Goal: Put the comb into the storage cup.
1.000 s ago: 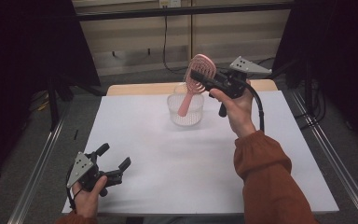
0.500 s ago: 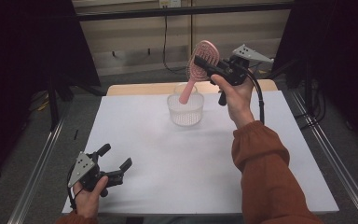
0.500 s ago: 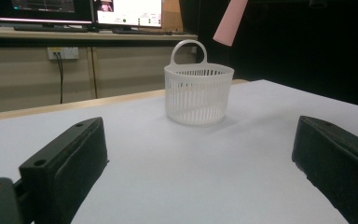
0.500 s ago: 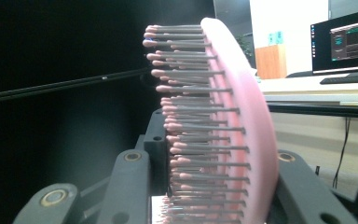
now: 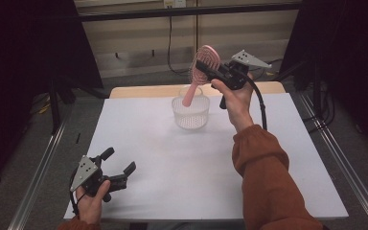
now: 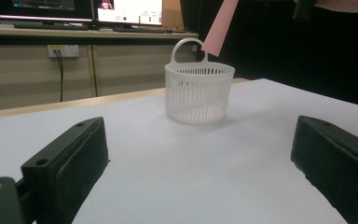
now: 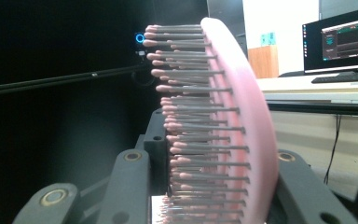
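My right gripper (image 5: 205, 67) is shut on the head of a pink hairbrush (image 5: 202, 64), held high above a small white slatted basket (image 5: 190, 112) at the back of the white table (image 5: 172, 158). The brush's handle (image 5: 189, 96) points down toward the basket's mouth, its tip just above the rim (image 6: 219, 28). In the right gripper view the brush head (image 7: 233, 121) stands edge-on between the jaws, bristles to the left. My left gripper (image 5: 120, 170) rests open near the table's front left corner, its jaws wide apart, facing the basket (image 6: 198, 91).
Metal rails (image 5: 38, 167) run along both sides of the table. A wooden strip (image 5: 143, 91) borders the far edge. Monitors (image 6: 126, 11) sit on a shelf beyond the table, and a cable (image 5: 261, 103) trails from the right gripper.
The right gripper has lifted the hairbrush up out of the basket; the handle's tip now hangs above the rim. The left gripper has not moved.
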Available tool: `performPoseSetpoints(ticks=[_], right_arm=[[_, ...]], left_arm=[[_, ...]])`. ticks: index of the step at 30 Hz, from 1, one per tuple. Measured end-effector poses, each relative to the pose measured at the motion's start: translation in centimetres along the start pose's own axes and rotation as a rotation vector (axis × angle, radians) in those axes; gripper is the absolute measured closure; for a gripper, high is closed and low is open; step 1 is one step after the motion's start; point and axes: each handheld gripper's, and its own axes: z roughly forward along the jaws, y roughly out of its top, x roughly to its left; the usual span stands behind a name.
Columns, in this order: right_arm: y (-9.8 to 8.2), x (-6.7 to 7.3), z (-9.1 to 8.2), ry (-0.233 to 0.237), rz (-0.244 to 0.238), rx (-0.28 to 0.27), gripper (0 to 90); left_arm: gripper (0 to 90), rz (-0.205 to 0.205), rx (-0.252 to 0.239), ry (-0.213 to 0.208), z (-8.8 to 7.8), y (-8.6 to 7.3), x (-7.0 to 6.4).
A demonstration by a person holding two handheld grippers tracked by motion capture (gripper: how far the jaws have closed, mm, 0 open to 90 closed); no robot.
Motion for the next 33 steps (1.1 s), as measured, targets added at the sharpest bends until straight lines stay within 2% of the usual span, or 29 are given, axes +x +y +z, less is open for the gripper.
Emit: performPoseSetpoints(ticks=[5,8,9,12,16,33], right_arm=[[-0.7,-0.5,0.1,-0.016,0.006,0.004,64.6],[-1.2,-0.7,0.2,-0.014,0.007,0.003,64.6],[-1.4,-0.7,0.3,-0.016,0.012,0.003,64.6],[-1.9,-0.8,0.3,-0.002,0.022,-0.003,64.6],[-2.4,-1.2,0.4,-0.015,0.029,0.001,64.6],[-4.9,-1.5,0.9,-0.031,0.02,0.006,64.6]], left_arm=[[3.4,0.0,-0.004,-0.016,0.0,0.1,-0.1],[3.4,0.0,-0.001,-0.014,0.1,0.1,-0.2],[3.4,0.015,0.002,-0.016,0.0,0.1,-0.1],[3.4,0.01,0.002,-0.013,0.0,0.1,-0.1],[3.4,0.013,0.0,-0.03,0.0,0.1,-0.1],[3.4,0.02,-0.004,-0.023,0.0,0.2,-0.3]])
